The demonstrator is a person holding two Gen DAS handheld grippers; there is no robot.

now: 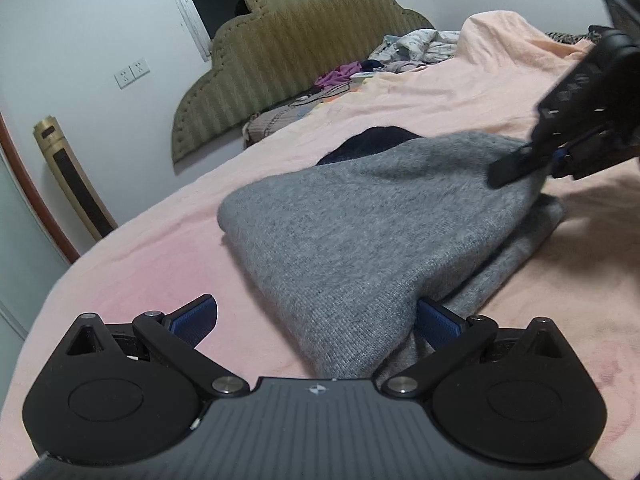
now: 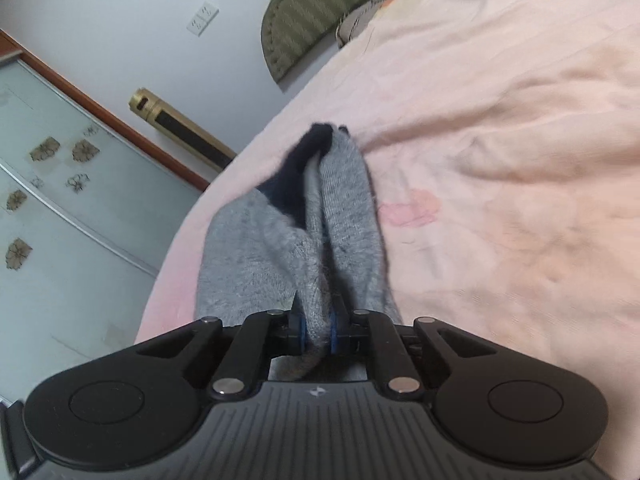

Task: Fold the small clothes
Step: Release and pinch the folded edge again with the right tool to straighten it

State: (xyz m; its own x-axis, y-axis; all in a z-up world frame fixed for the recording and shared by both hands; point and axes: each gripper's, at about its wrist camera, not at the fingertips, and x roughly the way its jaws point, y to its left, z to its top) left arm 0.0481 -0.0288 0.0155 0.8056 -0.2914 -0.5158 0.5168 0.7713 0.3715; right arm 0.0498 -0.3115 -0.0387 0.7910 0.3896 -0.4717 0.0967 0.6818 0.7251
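Note:
A grey knit garment (image 1: pixel 352 240) with a dark navy band lies partly folded on the pink bedsheet (image 1: pixel 160 248). My left gripper (image 1: pixel 316 320) is open, its blue pads wide apart, with the garment's near edge draped between them. My right gripper (image 1: pixel 532 164) enters from the right and pinches the garment's far right edge, lifting it. In the right wrist view my right gripper (image 2: pixel 318 326) is shut on a bunched fold of the grey garment (image 2: pixel 280 248), whose navy end (image 2: pixel 308 160) points away.
An olive padded headboard (image 1: pixel 296 56) stands at the bed's far end, with a pile of loose clothes (image 1: pixel 408 52) near it. A gold tower fan (image 1: pixel 72 176) and a glass wardrobe door (image 2: pixel 60 200) stand off the left edge of the bed.

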